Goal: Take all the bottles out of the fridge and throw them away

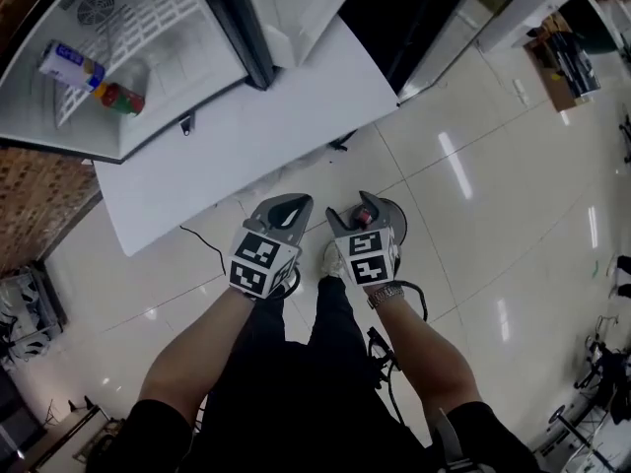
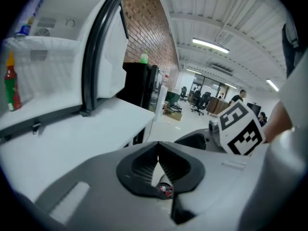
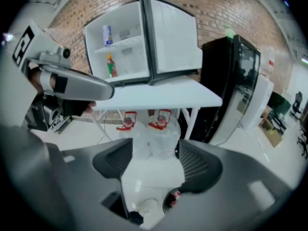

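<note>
Two bottles are in the open white fridge (image 1: 158, 87) on the white table (image 1: 266, 126): a white one with a blue label (image 1: 71, 65) lying on the wire shelf, and a red one (image 1: 120, 98) beside it. The right gripper view shows the white bottle (image 3: 107, 34) above the red bottle (image 3: 111, 66). My left gripper (image 1: 288, 205) is held low, well short of the table, and its jaws meet with nothing in them (image 2: 159, 160). My right gripper (image 1: 363, 208) is beside it. Its jaws stand apart (image 3: 155, 150), with only floor showing between them.
Two clear water jugs with red caps (image 3: 163, 129) stand on the floor in front of the table. A tall black cabinet (image 3: 231, 81) with a green item on top (image 3: 230, 32) stands to the right of the table. Glossy tiled floor (image 1: 473, 195) spreads to the right.
</note>
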The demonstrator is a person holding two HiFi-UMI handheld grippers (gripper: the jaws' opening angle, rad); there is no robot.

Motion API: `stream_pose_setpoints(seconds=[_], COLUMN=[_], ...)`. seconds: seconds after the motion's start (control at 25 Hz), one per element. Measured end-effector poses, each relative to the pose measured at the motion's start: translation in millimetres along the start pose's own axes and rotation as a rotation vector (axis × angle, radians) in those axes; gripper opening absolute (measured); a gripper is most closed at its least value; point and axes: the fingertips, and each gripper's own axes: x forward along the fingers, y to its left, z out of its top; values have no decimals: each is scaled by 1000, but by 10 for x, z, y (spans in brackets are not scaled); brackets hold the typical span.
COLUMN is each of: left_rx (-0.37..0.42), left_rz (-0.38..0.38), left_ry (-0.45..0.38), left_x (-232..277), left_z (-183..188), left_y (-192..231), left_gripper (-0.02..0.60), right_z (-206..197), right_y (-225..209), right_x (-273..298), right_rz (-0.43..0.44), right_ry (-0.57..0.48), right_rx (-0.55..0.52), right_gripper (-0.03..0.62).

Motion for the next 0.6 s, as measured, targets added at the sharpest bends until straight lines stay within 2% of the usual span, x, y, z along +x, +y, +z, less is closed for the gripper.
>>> stream_pose_setpoints(seconds=[0.2, 0.44, 0.6], left_rx=[-44, -106, -128], left_rz=[123, 308, 379], left_ry=[-80, -177, -217], left_x=[-631, -1429, -1907], left_z=[146, 216, 205], left_y=[491, 1235, 1592], left_gripper=[3, 4, 3], right_z=[787, 1647, 2071], right_y=[547, 1289, 1766], right_x=[26, 272, 393], right_rz=[68, 171, 209], right_ry=[-91, -180, -222], right_rx=[-111, -265, -323], right_gripper=[305, 305, 305])
